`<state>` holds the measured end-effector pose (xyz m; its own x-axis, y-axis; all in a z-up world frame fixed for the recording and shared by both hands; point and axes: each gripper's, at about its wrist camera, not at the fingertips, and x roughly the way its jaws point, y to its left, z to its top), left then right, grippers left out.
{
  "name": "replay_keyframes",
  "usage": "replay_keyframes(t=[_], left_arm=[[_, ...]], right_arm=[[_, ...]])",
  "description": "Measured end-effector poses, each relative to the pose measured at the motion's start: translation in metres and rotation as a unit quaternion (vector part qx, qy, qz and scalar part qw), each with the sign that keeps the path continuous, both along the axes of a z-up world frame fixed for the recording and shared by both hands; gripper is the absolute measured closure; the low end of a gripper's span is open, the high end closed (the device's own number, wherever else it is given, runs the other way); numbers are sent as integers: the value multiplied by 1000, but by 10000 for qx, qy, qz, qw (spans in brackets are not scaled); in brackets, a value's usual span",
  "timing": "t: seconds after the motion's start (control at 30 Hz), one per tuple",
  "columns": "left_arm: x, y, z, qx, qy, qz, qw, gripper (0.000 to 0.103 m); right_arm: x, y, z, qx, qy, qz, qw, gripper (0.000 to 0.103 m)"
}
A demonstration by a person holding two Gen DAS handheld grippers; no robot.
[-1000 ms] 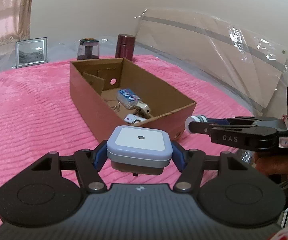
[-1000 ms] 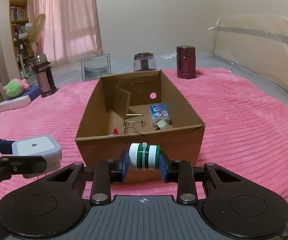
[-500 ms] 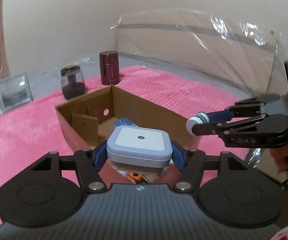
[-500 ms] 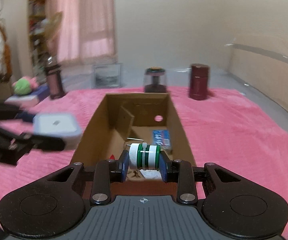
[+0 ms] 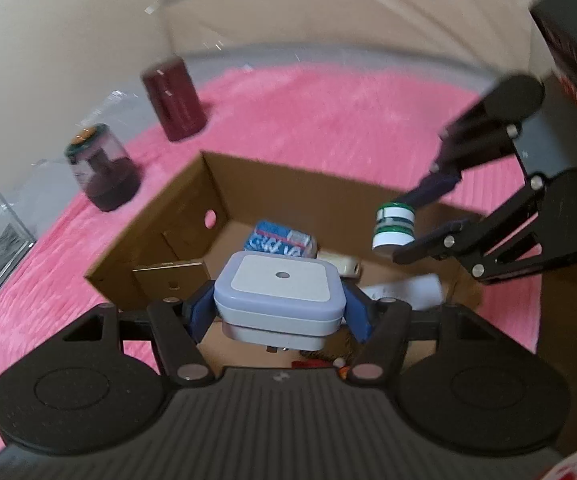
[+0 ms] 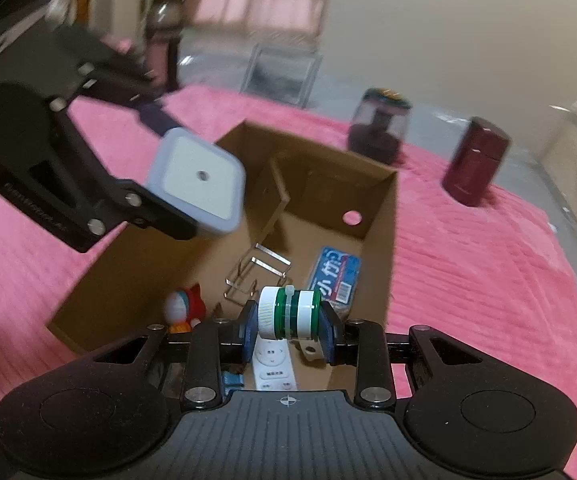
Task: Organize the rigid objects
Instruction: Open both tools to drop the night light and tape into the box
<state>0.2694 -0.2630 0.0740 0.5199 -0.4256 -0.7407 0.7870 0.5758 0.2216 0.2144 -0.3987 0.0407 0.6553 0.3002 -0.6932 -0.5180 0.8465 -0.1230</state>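
Observation:
My left gripper [image 5: 279,306] is shut on a square white night light [image 5: 279,292] and holds it above the near end of the open cardboard box [image 5: 176,216]. My right gripper [image 6: 289,320] is shut on a small green-and-white jar [image 6: 289,314] and holds it over the box [image 6: 380,216] too. The jar also shows in the left wrist view [image 5: 393,227], and the night light in the right wrist view [image 6: 196,188]. Inside the box lie a blue packet [image 6: 334,274], a white remote [image 6: 274,364], a red-and-white toy figure [image 6: 184,308] and wire clips [image 6: 254,276].
The box rests on a pink blanket [image 6: 468,272]. Behind it stand a dark red canister [image 6: 476,168], a clear jar with a dark base [image 6: 380,128] and a picture frame [image 6: 284,76]. A plastic-wrapped board [image 5: 368,20] leans at the back.
Both grippers rose and moved forward over the box, tilting down so its contents show. Each still holds its object.

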Motion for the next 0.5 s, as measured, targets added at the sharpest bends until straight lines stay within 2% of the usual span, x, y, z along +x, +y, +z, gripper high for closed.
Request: replay_keyframes(t=[0.13, 0.3, 0.5], left_arm=[[13, -13, -24, 561, 77, -235, 9981, 42], [31, -18, -48, 801, 362, -270, 9958, 42], [42, -21, -61, 1072, 530, -266, 9925, 42]], right_arm=[[20, 4, -20, -253, 241, 193, 9992, 75], [39, 7, -40, -390, 489, 253, 9977, 75], [50, 12, -51, -494, 647, 312, 9962, 75]])
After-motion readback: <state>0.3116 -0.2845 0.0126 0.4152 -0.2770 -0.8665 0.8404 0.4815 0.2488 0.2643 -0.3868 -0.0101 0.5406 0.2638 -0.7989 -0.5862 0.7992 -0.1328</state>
